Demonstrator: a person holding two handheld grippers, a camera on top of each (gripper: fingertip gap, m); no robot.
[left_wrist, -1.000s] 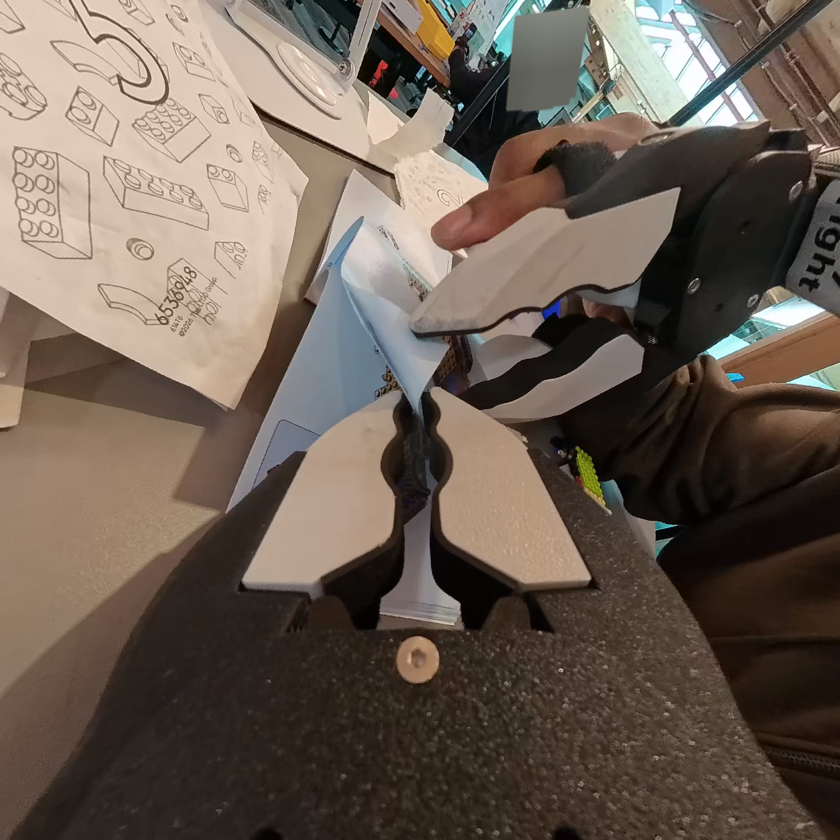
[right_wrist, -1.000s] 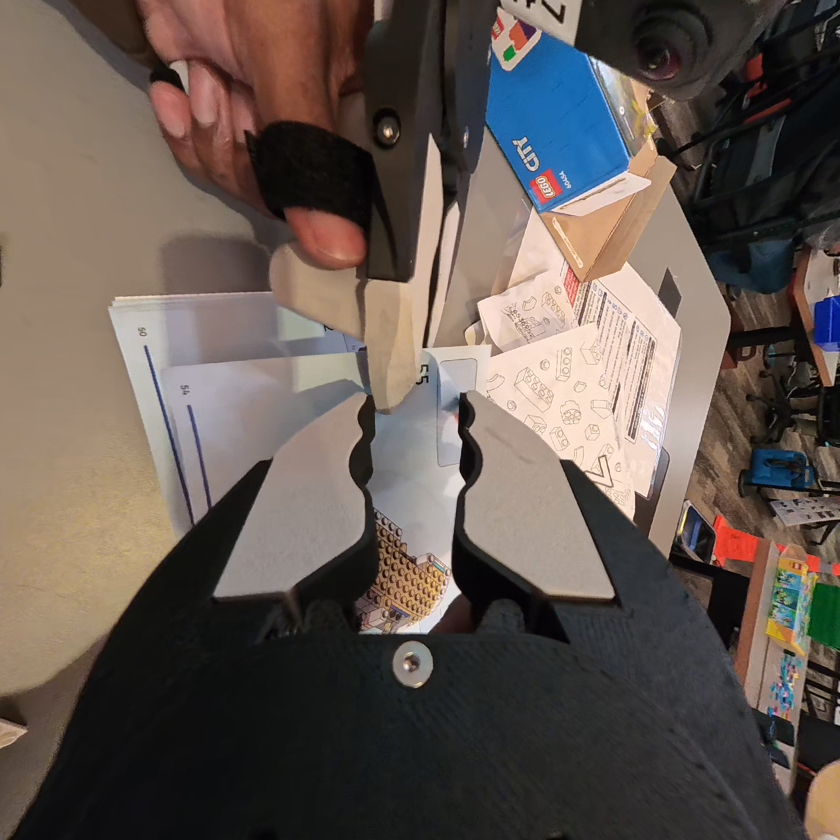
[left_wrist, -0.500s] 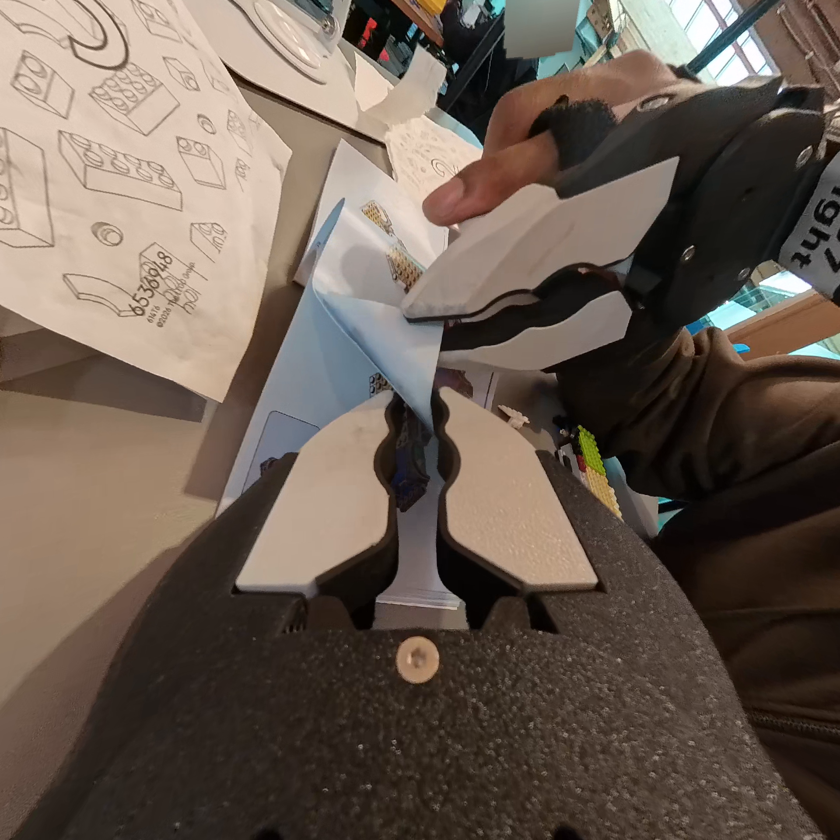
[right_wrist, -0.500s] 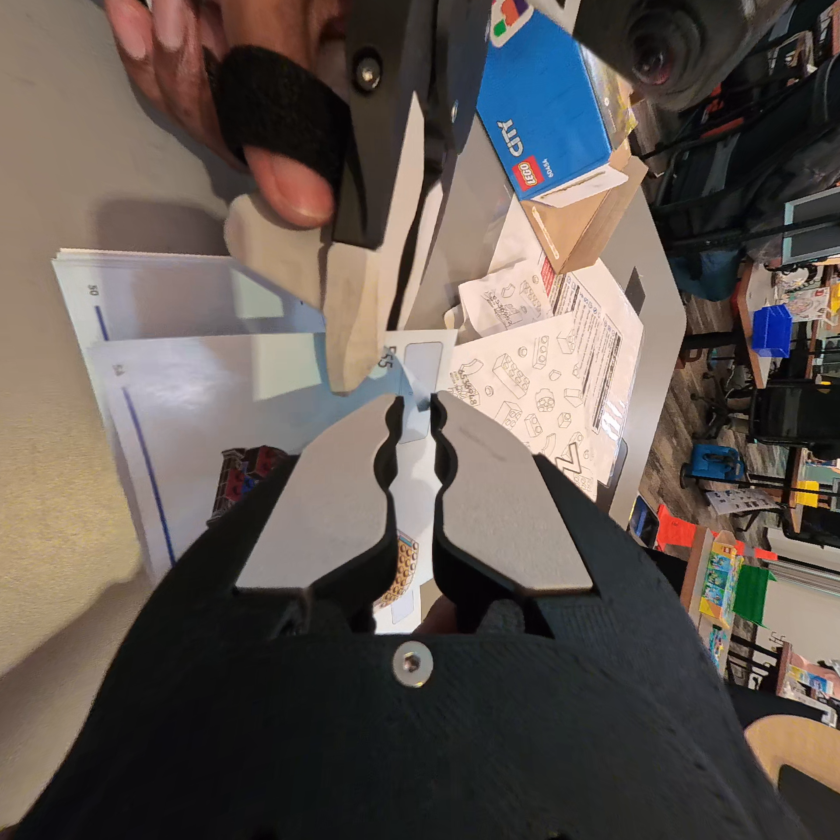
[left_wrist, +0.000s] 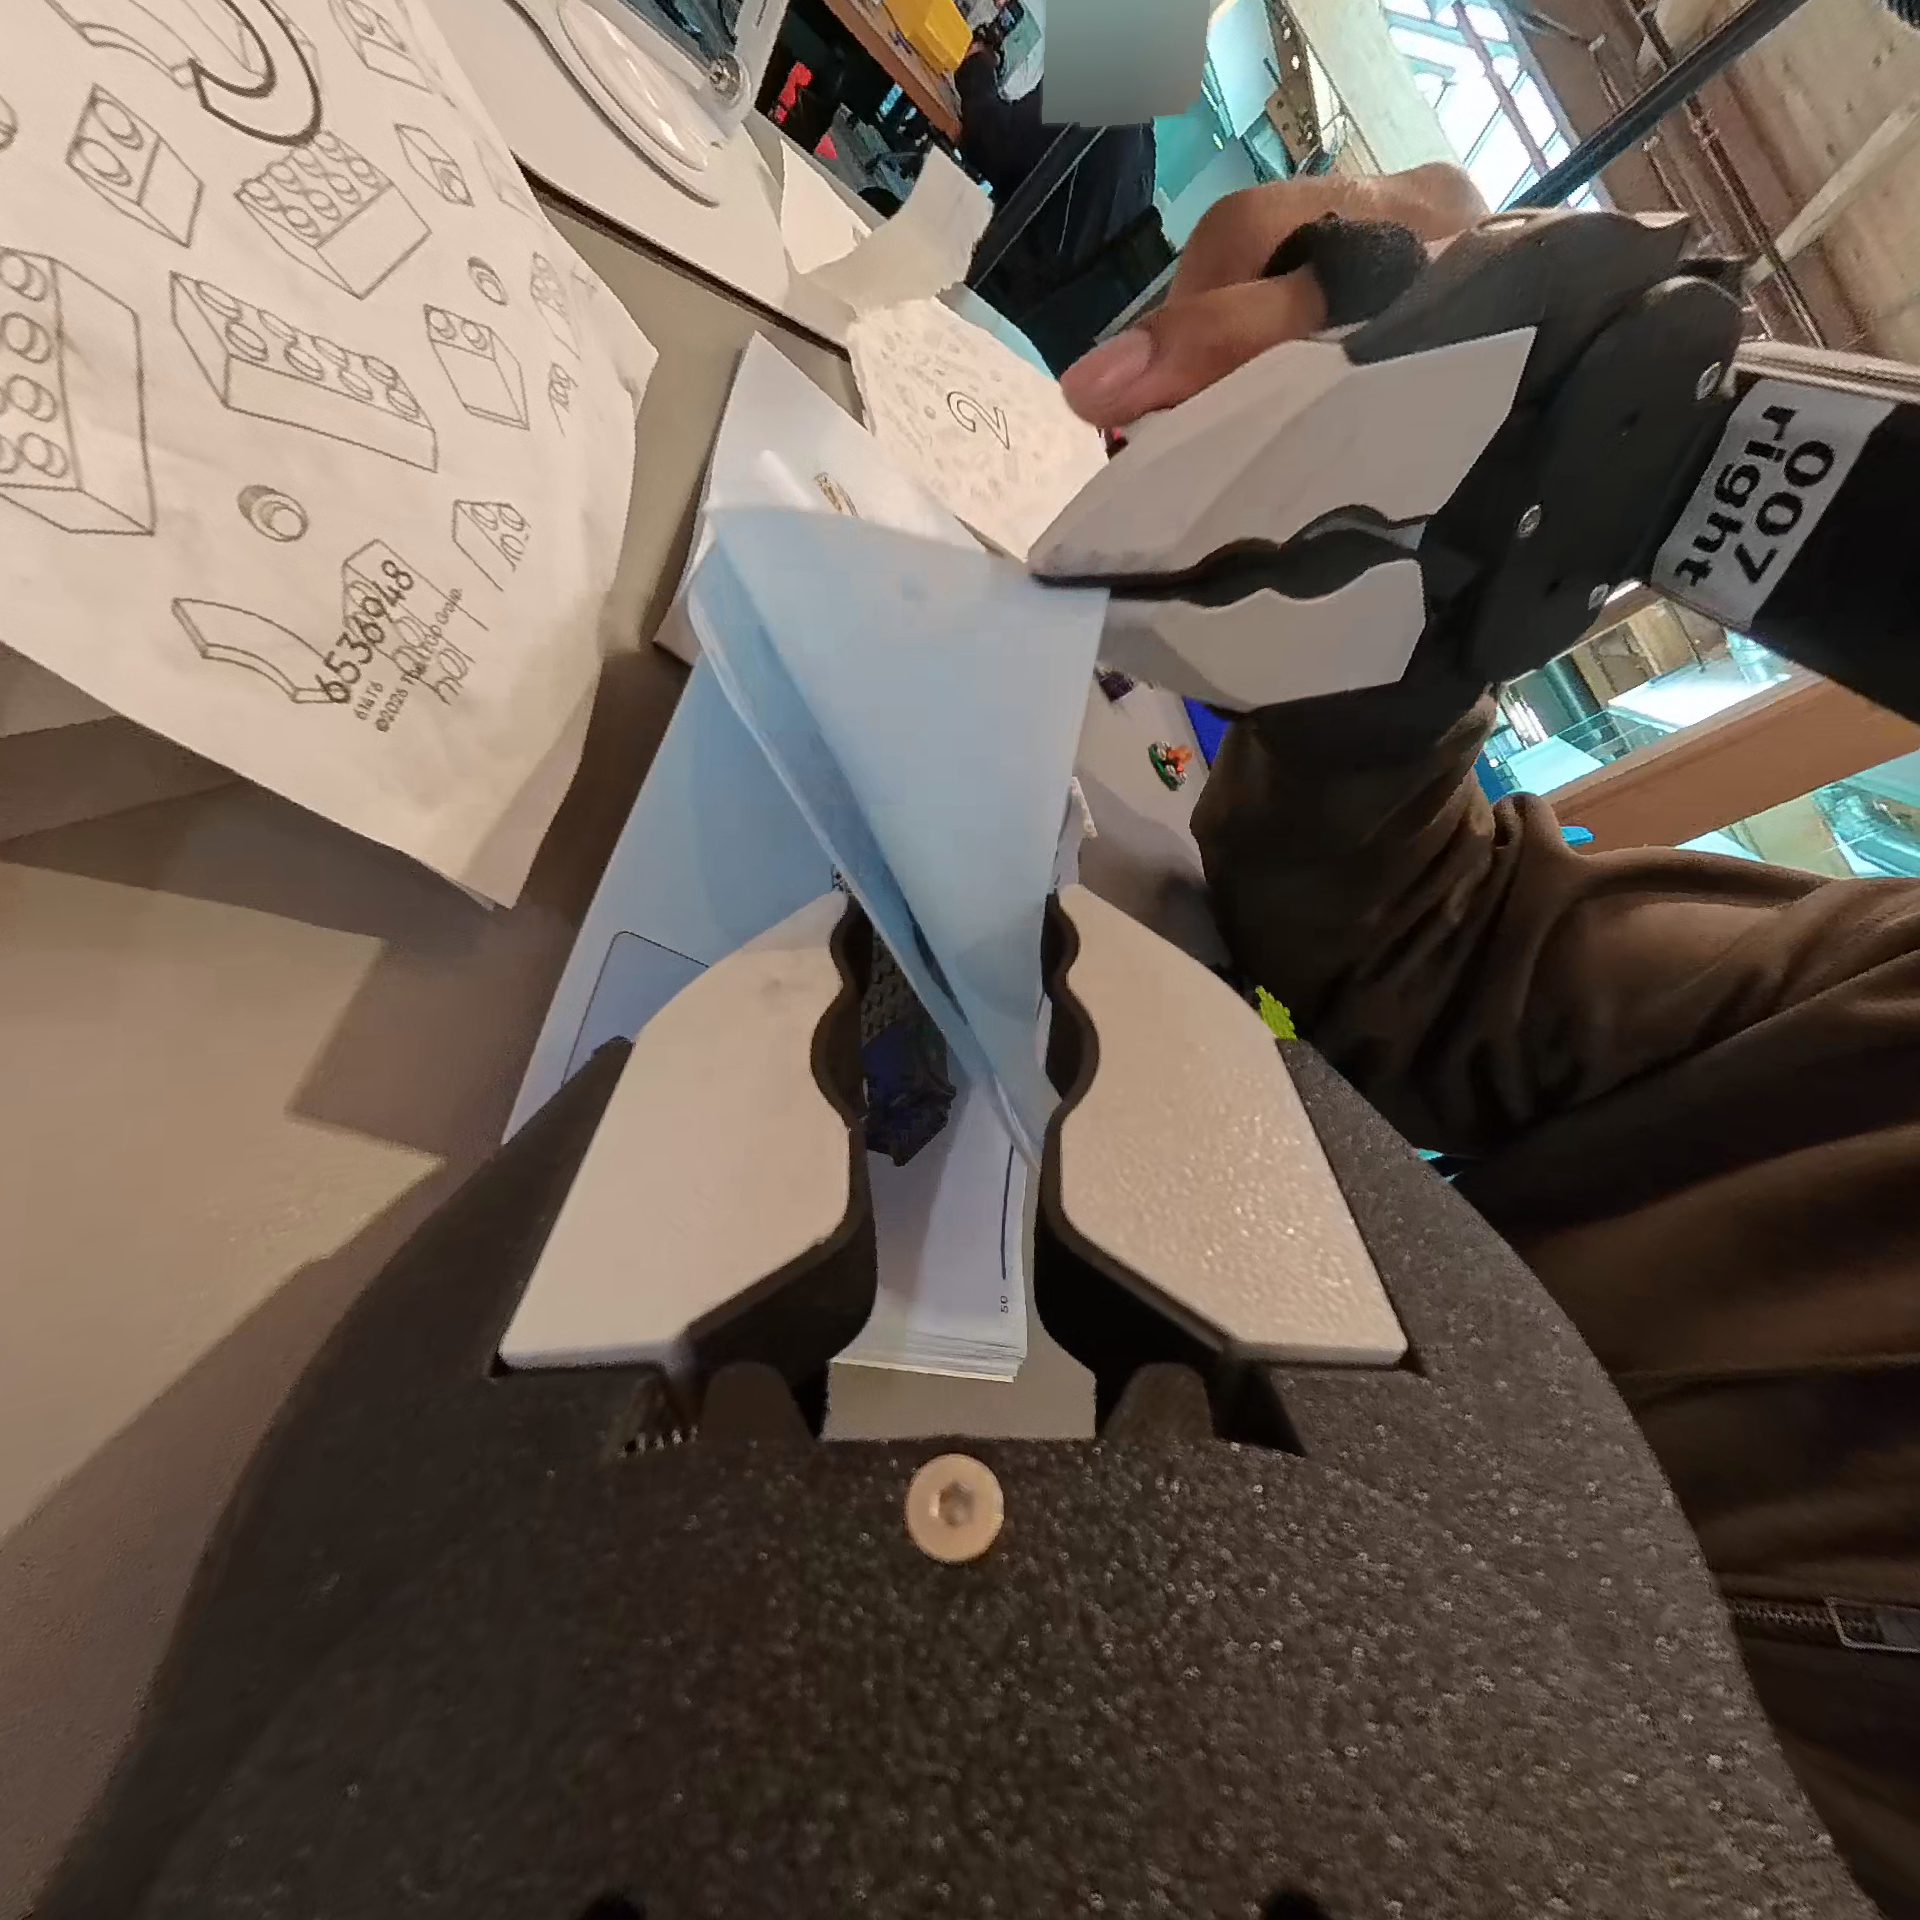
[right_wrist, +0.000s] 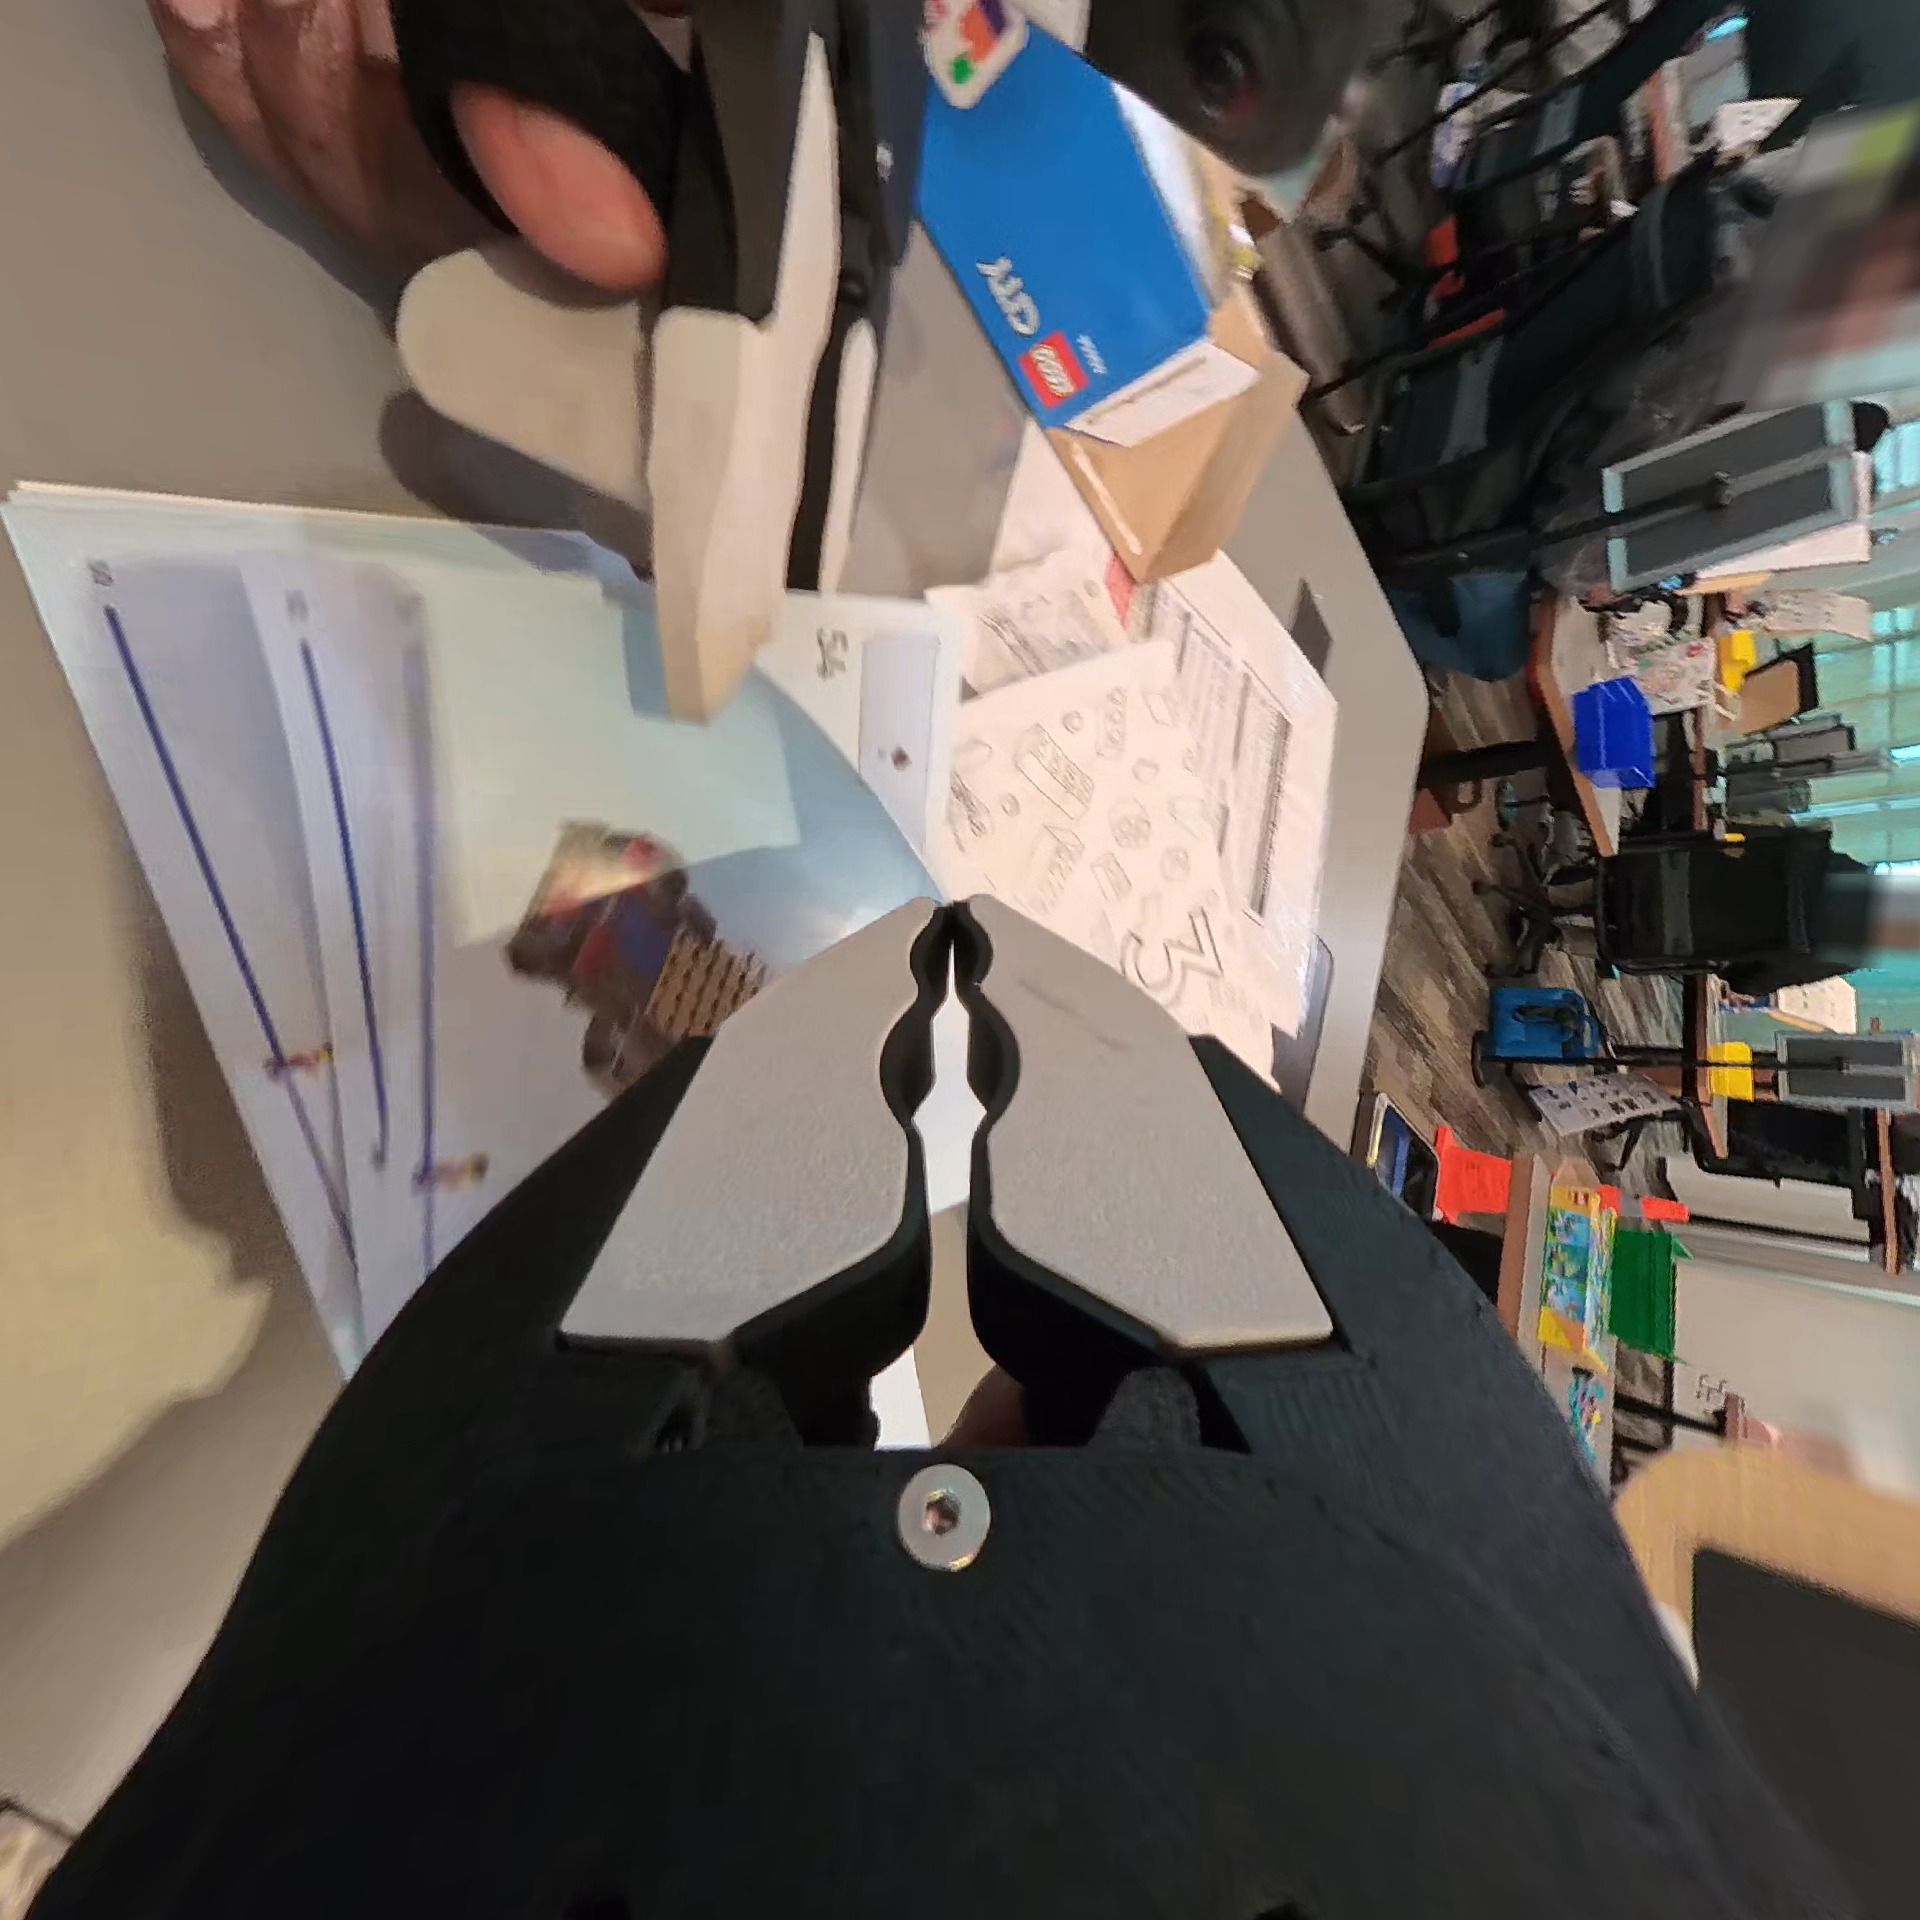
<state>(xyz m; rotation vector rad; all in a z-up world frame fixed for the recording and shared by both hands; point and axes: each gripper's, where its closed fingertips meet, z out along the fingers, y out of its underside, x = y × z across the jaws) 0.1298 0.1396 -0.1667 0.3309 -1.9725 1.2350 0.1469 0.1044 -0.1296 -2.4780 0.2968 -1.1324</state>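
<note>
The grey tabletop (right_wrist: 125, 343) carries an open instruction booklet (left_wrist: 675, 883), white printed paper bags (left_wrist: 260, 364) at ten o'clock of it, and a blue box (right_wrist: 1070, 239). The right gripper (left_wrist: 1049, 577) is closed, pinching the corner of a lifted pale blue page (left_wrist: 914, 727). The left gripper (left_wrist: 945, 914) is spread partway; the page passes between its fingers, unpinched.
</note>
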